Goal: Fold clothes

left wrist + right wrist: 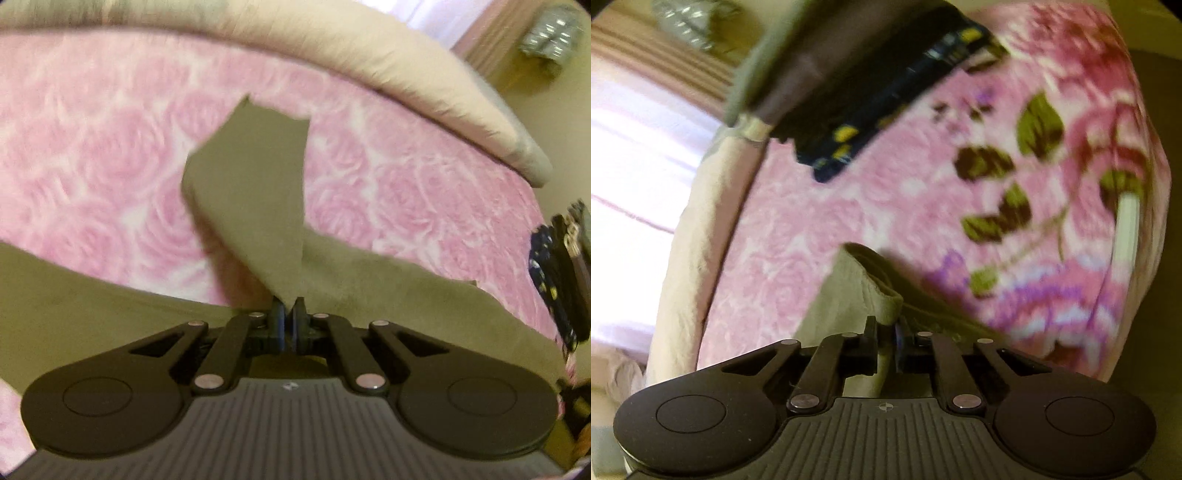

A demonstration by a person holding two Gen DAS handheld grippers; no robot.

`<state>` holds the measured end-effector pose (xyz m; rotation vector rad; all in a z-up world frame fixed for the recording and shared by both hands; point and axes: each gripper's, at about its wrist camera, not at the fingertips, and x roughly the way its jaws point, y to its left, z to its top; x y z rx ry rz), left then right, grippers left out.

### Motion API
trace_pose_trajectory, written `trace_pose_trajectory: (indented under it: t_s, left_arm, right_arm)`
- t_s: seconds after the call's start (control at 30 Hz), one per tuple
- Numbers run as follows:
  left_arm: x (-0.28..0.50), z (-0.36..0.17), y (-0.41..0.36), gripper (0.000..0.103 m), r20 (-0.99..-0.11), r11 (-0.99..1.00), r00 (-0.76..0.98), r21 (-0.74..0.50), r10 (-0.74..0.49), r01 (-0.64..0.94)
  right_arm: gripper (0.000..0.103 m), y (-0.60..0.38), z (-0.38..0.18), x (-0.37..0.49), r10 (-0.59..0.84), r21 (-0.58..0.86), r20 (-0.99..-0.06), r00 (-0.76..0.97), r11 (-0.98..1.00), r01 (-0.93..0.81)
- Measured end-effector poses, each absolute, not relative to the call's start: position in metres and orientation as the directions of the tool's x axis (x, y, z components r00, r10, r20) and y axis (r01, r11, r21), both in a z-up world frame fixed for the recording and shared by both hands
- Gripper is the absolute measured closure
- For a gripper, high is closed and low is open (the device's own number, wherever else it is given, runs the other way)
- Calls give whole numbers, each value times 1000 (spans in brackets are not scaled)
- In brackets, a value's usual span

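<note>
An olive-green garment point(251, 192) lies on a pink rose-patterned blanket point(92, 147). In the left wrist view my left gripper point(289, 314) is shut on a fold of this garment, and a flap of the cloth rises up from the jaws. The right wrist view shows my right gripper point(886, 328) shut on a hemmed edge of the same olive garment point(864, 284), which bunches just above the fingers. The rest of the cloth spreads low across the left view.
A stack of dark clothes point(871, 81), one navy with yellow marks, rests on the blanket's far side; the same dark clothes point(557, 266) show at the right edge. A cream pillow or duvet point(369, 55) borders the bed. Something silvery point(550, 33) sits beyond.
</note>
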<state>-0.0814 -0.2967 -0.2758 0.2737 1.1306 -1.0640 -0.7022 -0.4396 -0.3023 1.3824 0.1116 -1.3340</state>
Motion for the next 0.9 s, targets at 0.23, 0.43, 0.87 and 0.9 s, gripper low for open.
trace_pose_trajectory:
  t_s: [0.23,0.43,0.87,0.9]
  left_arm:
    - [-110,-278,-258,101,-851,468,63,-223,-521,855]
    - [-124,-289,-246,100,-856,446,81,-183,-511,876]
    - [-139,-321,-234,83,-899,457,118,-99,-423,884]
    - [-137,-316,-229,82,-899,464,117,-103,-422,880]
  right_arm:
    - [96,-432,-305,-718,-531,569,-771,351,-330,753]
    - [96,-426,-308,-723,-509,545,-788,345,-316,777]
    - [32,-434,-307,-689,-417,239,-899,135,-210,948]
    - [27,-434,-300,-684,-421,190,-902,94,-191,963]
